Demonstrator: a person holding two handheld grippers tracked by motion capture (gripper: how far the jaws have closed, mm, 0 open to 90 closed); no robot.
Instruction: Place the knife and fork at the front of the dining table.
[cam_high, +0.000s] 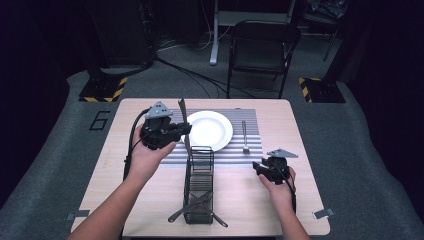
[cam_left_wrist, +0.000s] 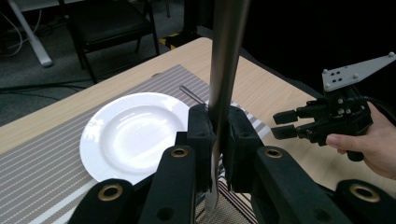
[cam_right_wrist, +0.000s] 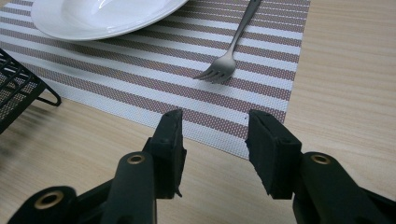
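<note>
My left gripper (cam_high: 186, 129) (cam_left_wrist: 217, 128) is shut on a long metal knife (cam_high: 183, 114) (cam_left_wrist: 223, 70), held roughly upright above the left edge of the white plate (cam_high: 210, 130) (cam_left_wrist: 133, 135). The plate rests on a striped placemat (cam_high: 250, 120) (cam_right_wrist: 140, 65). A fork (cam_high: 245, 137) (cam_right_wrist: 229, 60) lies on the mat right of the plate, tines toward me. My right gripper (cam_high: 257, 166) (cam_right_wrist: 215, 140) (cam_left_wrist: 281, 124) hovers open and empty over bare wood just before the mat's near right corner.
A black wire caddy (cam_high: 199, 185) (cam_right_wrist: 14, 93) stands lengthwise at the table's front centre, with a few utensils poking out of its near end. A dark folding chair (cam_high: 262, 47) stands beyond the far table edge.
</note>
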